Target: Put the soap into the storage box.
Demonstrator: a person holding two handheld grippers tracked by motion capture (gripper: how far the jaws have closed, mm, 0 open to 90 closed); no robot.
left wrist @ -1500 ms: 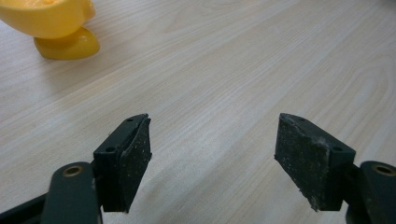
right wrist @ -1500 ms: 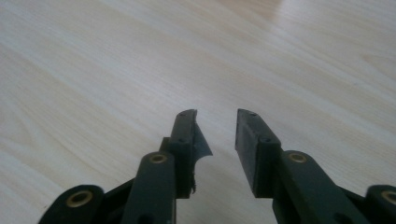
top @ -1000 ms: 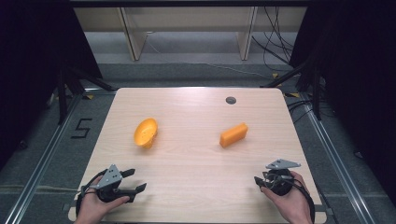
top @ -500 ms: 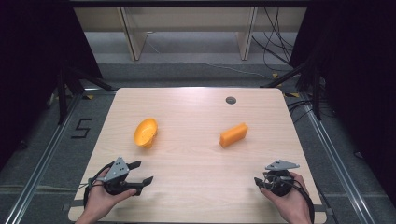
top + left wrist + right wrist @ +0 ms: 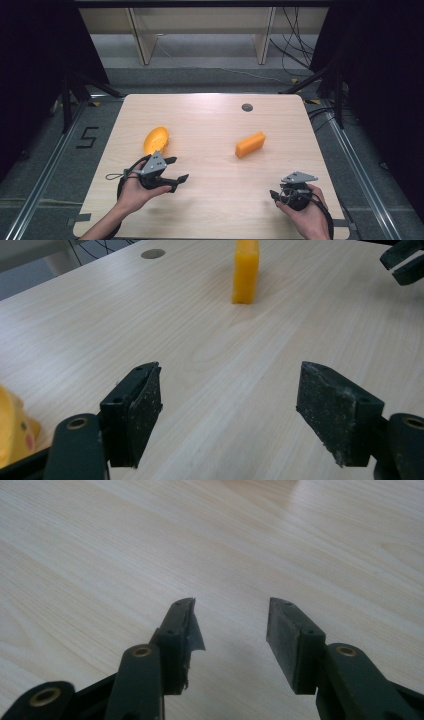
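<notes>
Left gripper spread wide, empty, just at five o'clock of the yellow toy. Right gripper parted, holding nothing, hugging the table's near edge. Orange block sits at two o'clock of centre, bare wood all round.

A dark round grommet sits near the far edge of the pale wooden surface, cables trailing across the floor beyond.

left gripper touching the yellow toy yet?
Cannot tell. In the high view the left gripper sits right below the yellow toy, edges meeting; in the left gripper view its open jaws hold nothing.
</notes>
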